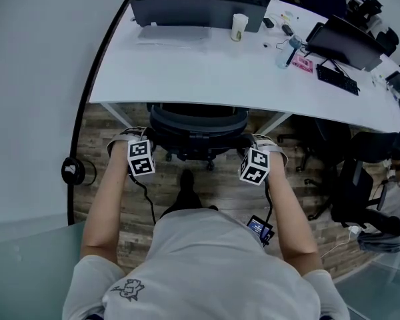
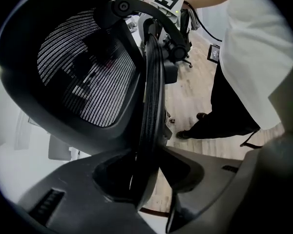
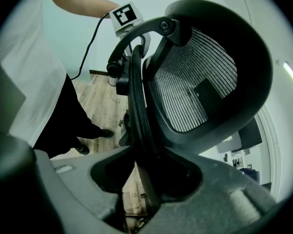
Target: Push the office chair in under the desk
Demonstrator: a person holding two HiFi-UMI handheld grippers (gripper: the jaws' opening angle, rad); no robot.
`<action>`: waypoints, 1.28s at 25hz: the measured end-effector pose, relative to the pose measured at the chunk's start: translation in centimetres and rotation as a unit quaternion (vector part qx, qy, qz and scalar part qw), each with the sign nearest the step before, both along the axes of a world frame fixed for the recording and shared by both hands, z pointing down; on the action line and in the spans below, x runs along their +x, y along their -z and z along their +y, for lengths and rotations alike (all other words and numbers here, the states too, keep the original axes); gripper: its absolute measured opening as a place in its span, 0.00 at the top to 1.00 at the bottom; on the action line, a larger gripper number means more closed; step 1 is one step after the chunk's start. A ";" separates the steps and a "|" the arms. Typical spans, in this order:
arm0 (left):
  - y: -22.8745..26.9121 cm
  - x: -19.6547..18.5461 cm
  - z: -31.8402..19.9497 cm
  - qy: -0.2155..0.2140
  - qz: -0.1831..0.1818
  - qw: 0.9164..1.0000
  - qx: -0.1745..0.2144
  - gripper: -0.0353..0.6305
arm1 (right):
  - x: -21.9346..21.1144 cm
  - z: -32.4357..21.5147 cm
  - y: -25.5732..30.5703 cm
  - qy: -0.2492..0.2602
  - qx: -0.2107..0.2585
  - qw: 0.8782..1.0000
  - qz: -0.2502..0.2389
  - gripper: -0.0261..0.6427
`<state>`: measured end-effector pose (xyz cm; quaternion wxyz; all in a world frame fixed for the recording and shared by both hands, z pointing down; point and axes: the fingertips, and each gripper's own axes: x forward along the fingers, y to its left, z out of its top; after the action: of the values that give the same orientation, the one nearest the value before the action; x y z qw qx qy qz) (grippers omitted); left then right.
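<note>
The office chair (image 1: pixel 199 129) stood at the near edge of the desk (image 1: pixel 187 79). Its seat was hidden below the white top, and only its dark mesh back stuck out over the wooden floor (image 1: pixel 220 195). The left gripper (image 2: pixel 149 150) had its fingers clenched on the left rim of the chair back. The right gripper (image 3: pixel 145 152) had its fingers clenched on the right rim. In both gripper views the thin black rim ran straight between the fingers and was pinched there. The person stood right behind the chair, one arm on each side.

To my eye the job was nearly done, and what was left was one gentle push. I thought both hands should push the same amount, so the chair rolled straight and did not twist. It looked best to keep the chair in the middle, between the white desk legs (image 1: pixel 278 121), so that it did not bump one. A slow push seemed wise, because a hard knock could shake the desk. A paper cup (image 1: pixel 239 27) and a bottle (image 1: pixel 285 55) stood on it, toward the far edge. The chair back sat close to the desk's near edge, so I guessed the push should stop just before the two touched. Then the fingers could let go.
</note>
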<state>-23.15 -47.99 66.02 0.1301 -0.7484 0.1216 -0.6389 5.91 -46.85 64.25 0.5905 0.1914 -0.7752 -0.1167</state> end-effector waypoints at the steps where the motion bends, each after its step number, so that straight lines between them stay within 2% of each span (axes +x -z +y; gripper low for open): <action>1: 0.0 -0.1 -0.6 -0.002 0.001 1.000 0.000 0.72 | 0.0 -0.6 -0.1 -0.002 -0.001 1.000 0.000 0.73; 16: -0.3 -0.2 -9.3 -0.021 -0.001 1.000 0.002 0.72 | -0.3 -8.1 -0.2 -0.022 0.003 1.000 -0.001 0.72; 32: -0.2 0.3 -10.9 -0.027 0.009 0.999 0.016 0.72 | 0.3 -9.8 -0.2 -0.020 0.007 1.000 -0.010 0.72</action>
<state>-22.81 -58.89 66.26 0.1583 -0.7553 0.1125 -0.6259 6.24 -56.66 64.48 0.5835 0.2120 -0.7764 -0.1083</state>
